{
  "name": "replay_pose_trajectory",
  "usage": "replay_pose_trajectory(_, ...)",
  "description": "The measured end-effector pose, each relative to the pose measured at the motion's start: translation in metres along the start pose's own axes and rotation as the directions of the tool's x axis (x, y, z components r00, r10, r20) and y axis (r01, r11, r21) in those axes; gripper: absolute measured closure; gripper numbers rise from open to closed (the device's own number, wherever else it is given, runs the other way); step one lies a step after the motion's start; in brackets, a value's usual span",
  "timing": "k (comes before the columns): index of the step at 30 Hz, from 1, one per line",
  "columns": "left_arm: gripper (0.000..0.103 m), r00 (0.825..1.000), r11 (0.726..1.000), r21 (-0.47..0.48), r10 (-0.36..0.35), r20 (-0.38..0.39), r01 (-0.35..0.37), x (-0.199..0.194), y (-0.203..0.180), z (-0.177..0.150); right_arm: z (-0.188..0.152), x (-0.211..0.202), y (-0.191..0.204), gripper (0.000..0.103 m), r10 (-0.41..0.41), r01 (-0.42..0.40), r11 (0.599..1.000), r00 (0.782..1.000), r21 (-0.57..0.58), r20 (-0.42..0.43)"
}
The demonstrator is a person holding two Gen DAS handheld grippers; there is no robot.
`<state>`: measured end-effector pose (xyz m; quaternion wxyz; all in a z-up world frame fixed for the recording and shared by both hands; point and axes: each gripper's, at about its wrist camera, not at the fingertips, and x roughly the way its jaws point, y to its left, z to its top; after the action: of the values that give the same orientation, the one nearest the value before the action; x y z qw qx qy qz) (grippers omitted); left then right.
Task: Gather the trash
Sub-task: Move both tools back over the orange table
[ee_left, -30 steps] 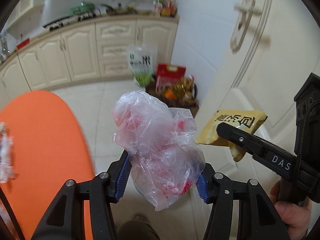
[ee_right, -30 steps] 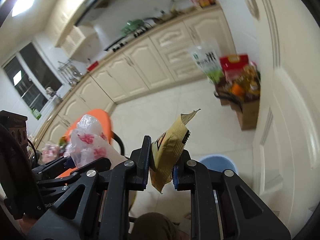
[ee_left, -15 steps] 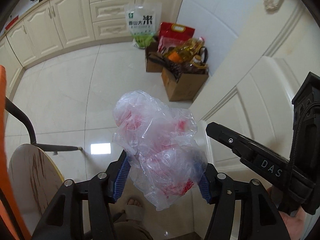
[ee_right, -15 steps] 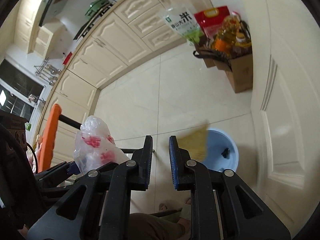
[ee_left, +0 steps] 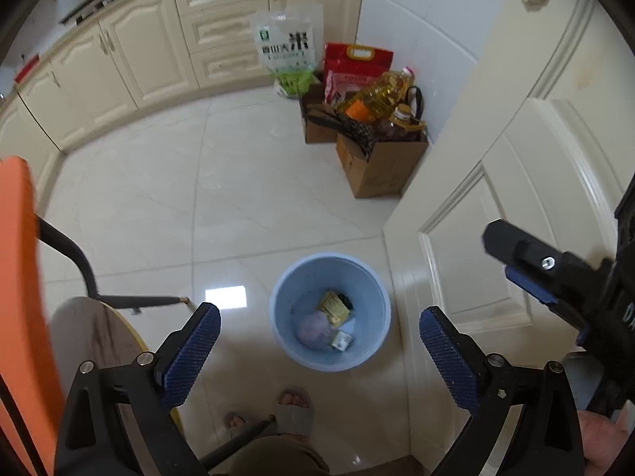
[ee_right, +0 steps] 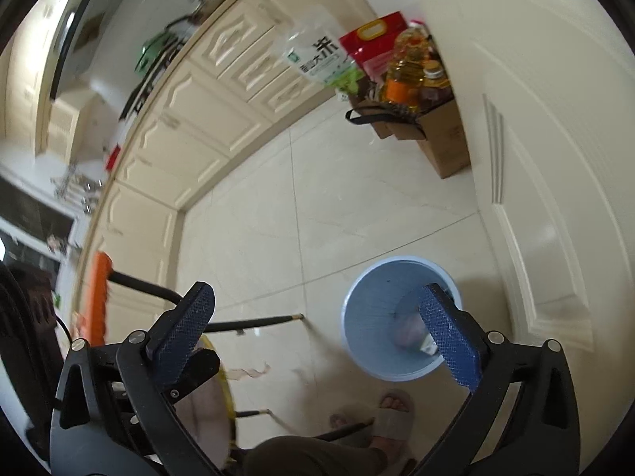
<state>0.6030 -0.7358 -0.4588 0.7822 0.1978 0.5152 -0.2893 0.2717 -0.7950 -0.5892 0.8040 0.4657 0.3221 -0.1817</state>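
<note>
Two grippers hang over a pale blue waste bin (ee_left: 278, 319) on a tiled kitchen floor, both with jaws spread wide and nothing between the blue pads. The left gripper (ee_left: 319, 343) looks almost straight down into the bin; its jaws have just been opening, and no object sits between them. The right gripper (ee_right: 317, 327), seen from its own camera above the bin's left side and reaching in from the right edge of the left view, has likewise just been opening and is bare. Inside the bin lie a crumpled clear plastic bag (ee_left: 313, 327), pinkish through the blur, a yellow snack packet (ee_left: 334, 307) and a smaller wrapper (ee_left: 341, 341) beside them, so both loads appear to be delivered. A person's sandalled foot (ee_left: 293, 408) stands just short of the bin, next to a round stool (ee_left: 95, 337) and the edge of an orange table (ee_left: 20, 277). Cardboard boxes (ee_left: 377, 166) of oil bottles and rice bags sit against the far wall by a cream door (ee_left: 516, 198). Judging by the scene, this drop is complete; whether more trash waits on the table cannot be told from these views, and the hands seem free to fetch it
</note>
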Motion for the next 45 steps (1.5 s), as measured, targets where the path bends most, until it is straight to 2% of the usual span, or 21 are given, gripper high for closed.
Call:
replay_pose_trajectory(3,0.004,0.998,1.000,0.004,0.008,0.067,-0.008,-0.028,-0.006,-0.011,0.000,-0.018,0.005,0.000,0.037,-0.037,0.999,0.999,0.021,0.031)
replay_pose_trajectory(7,0.004,0.986,1.000,-0.007,0.015,0.169,-0.014,-0.075,-0.005,-0.032,-0.003,-0.042,0.022,0.000,0.051,-0.051,0.999,0.997,-0.003,0.064)
replay_pose_trajectory(13,0.004,0.947,0.998,-0.054,0.038,0.318,-0.022,-0.142,0.016,-0.077,-0.015,-0.088,0.077,0.000,0.047,-0.033,0.994,0.990,-0.106,0.133)
replay_pose_trajectory(19,0.003,0.894,0.986,-0.157,0.114,0.434,-0.049,-0.201,0.059,-0.142,-0.039,-0.124,0.153,0.000,0.018,0.035,0.963,0.981,-0.269,0.191)
replay_pose_trajectory(28,0.002,0.818,0.944,-0.314,0.256,0.516,-0.097,-0.268,0.104,-0.270,-0.111,-0.152,0.286,0.000,0.034,0.097,0.851,0.971,-0.516,0.239)
replay_pose_trajectory(34,0.002,0.769,0.895,-0.433,0.353,0.533,-0.111,-0.306,0.120,-0.353,-0.177,-0.158,0.363,0.000,0.080,0.106,0.743,0.966,-0.661,0.244)
replay_pose_trajectory(37,0.002,0.743,0.866,-0.484,0.405,0.533,-0.126,-0.321,0.122,-0.395,-0.205,-0.159,0.388,0.000,0.104,0.101,0.705,0.964,-0.702,0.243)
replay_pose_trajectory(42,0.002,0.715,0.820,-0.555,0.472,0.516,-0.140,-0.338,0.115,-0.457,-0.251,-0.157,0.426,0.000,0.143,0.072,0.645,0.967,-0.761,0.213)
replay_pose_trajectory(45,0.002,0.713,0.794,-0.593,0.493,0.498,-0.135,-0.345,0.111,-0.485,-0.273,-0.155,0.439,0.000,0.162,0.052,0.615,0.968,-0.787,0.190)
